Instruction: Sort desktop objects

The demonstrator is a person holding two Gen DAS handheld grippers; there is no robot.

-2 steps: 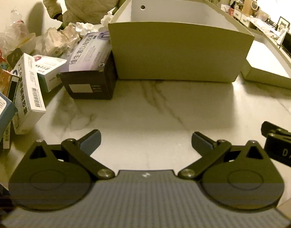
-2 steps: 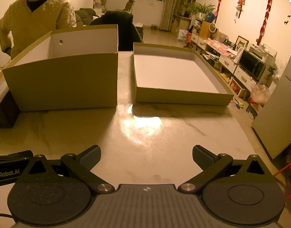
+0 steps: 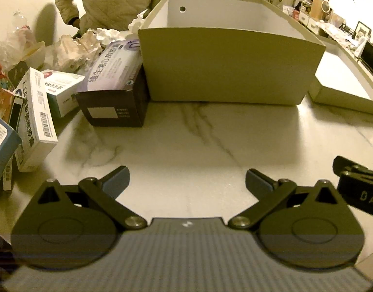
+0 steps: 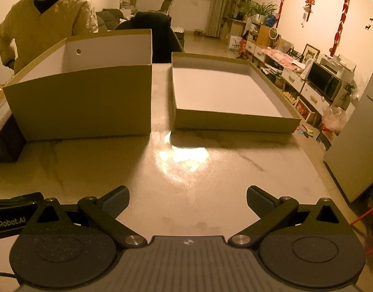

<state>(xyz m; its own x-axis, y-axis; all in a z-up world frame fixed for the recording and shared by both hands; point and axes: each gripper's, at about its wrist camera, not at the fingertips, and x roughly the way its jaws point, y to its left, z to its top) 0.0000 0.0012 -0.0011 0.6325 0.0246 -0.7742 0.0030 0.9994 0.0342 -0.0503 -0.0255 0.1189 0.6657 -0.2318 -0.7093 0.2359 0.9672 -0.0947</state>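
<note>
Cartons (image 3: 37, 119) heaped at table's left beside tall box (image 3: 230, 65), shallow tray (image 4: 225, 95) bare | likely light, stiff card, pinch across narrow sides | left gripper (image 3: 187, 182) spread, holding nothing | right gripper (image 4: 187, 200) spread, holding nothing

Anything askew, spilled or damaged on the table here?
Nothing spilled or visibly damaged. The small boxes at the left lie jumbled at mixed angles, one purple-topped box tilted against the tall carton. Both cartons look empty so far; the shallow tray sits square beside it.
</note>
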